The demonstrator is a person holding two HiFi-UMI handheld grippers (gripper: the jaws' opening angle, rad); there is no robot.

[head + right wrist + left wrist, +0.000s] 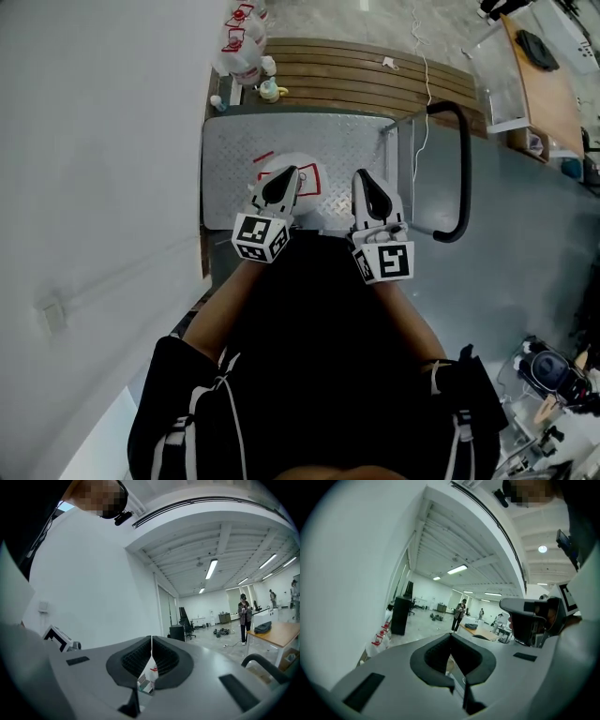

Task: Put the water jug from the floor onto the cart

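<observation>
Both tongs are closed and empty. The water jug (306, 169) sits, seemingly upright, on the cart (230, 150) deck, just ahead of and below the left tongs (280, 185); the right tongs (372, 191) hover farther aside

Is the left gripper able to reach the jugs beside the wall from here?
Probably not: the left gripper is shut, and the cart lies between it and those jugs, so stepping around seems needed.
</observation>
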